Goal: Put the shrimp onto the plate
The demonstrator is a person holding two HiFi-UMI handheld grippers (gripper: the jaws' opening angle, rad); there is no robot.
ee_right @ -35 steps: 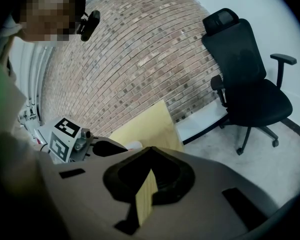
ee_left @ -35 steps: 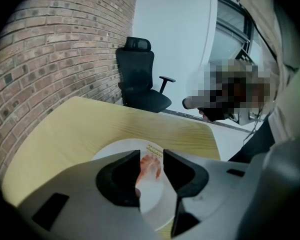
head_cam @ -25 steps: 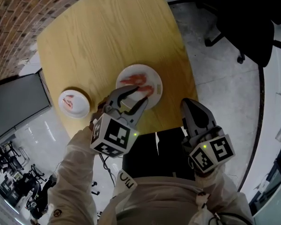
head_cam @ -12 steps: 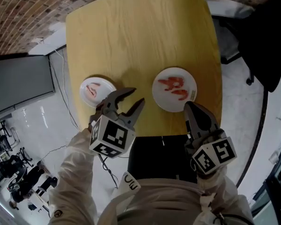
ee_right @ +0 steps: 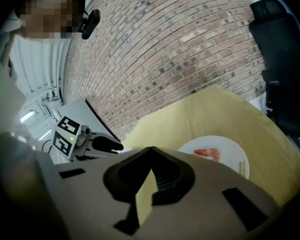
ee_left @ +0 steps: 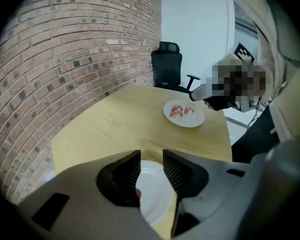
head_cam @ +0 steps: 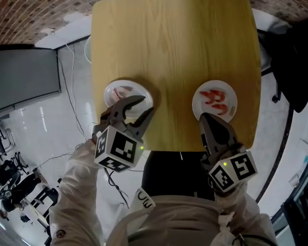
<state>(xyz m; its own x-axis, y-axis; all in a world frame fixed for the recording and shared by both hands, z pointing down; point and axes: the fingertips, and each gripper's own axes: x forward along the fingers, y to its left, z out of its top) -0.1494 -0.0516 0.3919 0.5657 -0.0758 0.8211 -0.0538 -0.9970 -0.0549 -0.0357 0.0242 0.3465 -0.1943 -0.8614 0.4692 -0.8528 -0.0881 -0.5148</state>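
One shrimp (head_cam: pixel 124 91) lies on the left plate (head_cam: pixel 111 96), near the counter's (head_cam: pixel 174 40) front left edge. Several shrimps (head_cam: pixel 214 97) lie on the right plate (head_cam: pixel 232 93), well apart from it

A second ago the left tool (head_cam: pixel 146 105) hung over the plate with the several shrimps. It has since swung across the bare wood and now sits over the near rim of the left plate. Its jaws are moderately apart, as they were, with nothing gripped. Its own view shows only white plate in the gap and a reddish bit low by one jaw, probably the lone shrimp

The right tool (head_cam: pixel 203 117) has kept to the near side of the right plate, jaws closed tip to tip and empty

My reading is that the right plate is the target, one delivery is over, and the left tool is back for the last shrimp. It must still drop lower and straddle the shrimp before closing
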